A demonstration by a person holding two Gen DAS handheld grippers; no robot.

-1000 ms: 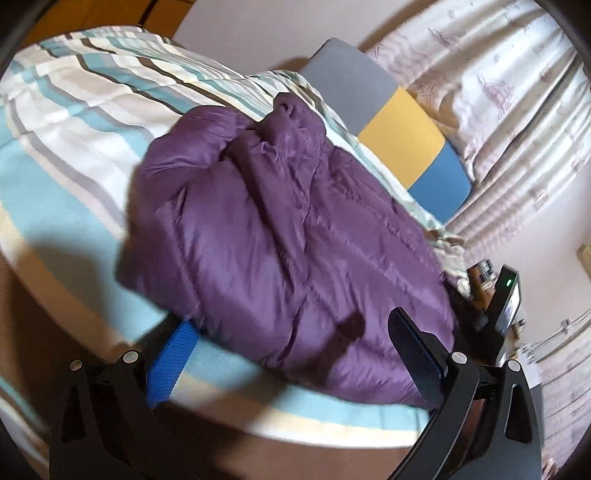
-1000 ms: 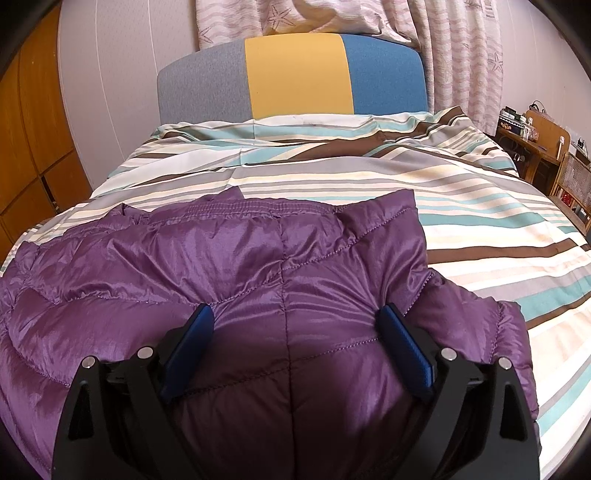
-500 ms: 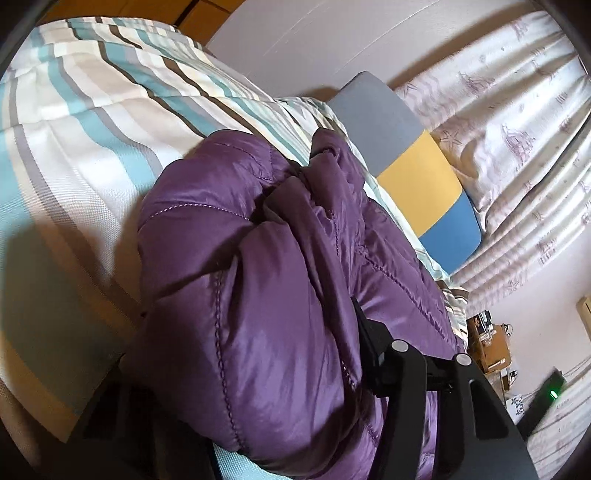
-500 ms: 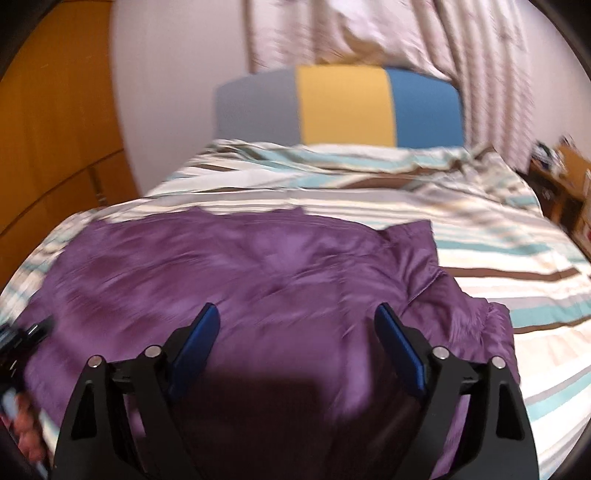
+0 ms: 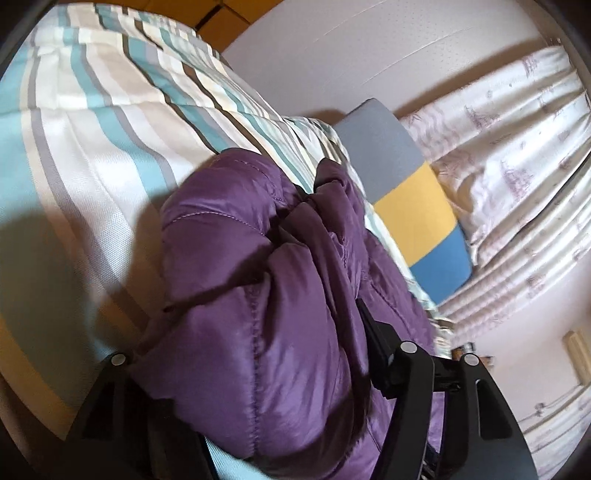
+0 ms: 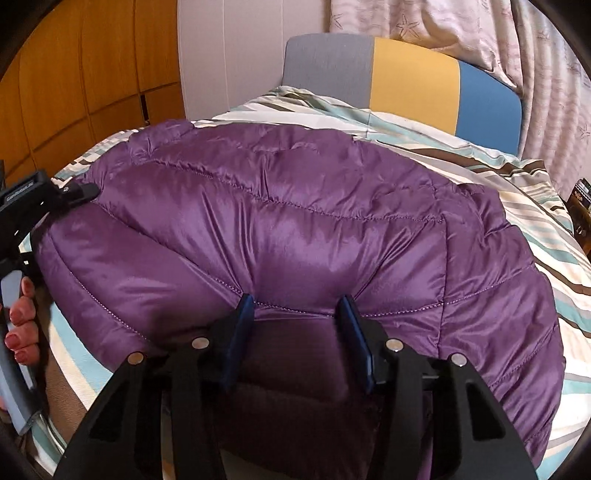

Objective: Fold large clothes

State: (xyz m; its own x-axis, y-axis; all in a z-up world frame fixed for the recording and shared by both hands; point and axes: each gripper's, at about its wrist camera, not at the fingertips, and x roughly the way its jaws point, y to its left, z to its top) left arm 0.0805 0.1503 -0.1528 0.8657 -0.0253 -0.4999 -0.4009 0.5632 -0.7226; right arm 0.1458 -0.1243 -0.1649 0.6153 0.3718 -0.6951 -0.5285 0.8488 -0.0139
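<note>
A purple quilted down jacket (image 6: 295,229) lies folded on the striped bed (image 6: 546,221). In the left wrist view the jacket (image 5: 266,325) bulges between my left gripper's (image 5: 251,354) jaws, which are closed in on its thick edge; the fingertips are buried in the fabric. In the right wrist view my right gripper (image 6: 297,306) pinches the near edge of the jacket between its blue pads (image 6: 242,325), with a fold bunched between them. The left gripper also shows at the left edge of the right wrist view (image 6: 33,195), held by a hand.
The bed has a grey, yellow and blue headboard (image 6: 406,77) under patterned curtains (image 6: 461,33). Wooden wardrobe doors (image 6: 81,74) stand to the left. A bedside table with small items (image 6: 580,206) is at the right. Striped bedding (image 5: 92,122) lies beyond the jacket.
Both grippers closed in on the jacket's edge. The right gripper's jaws narrowed from wide open to pinching a fold. The left gripper pushed deeper into the jacket's side.
</note>
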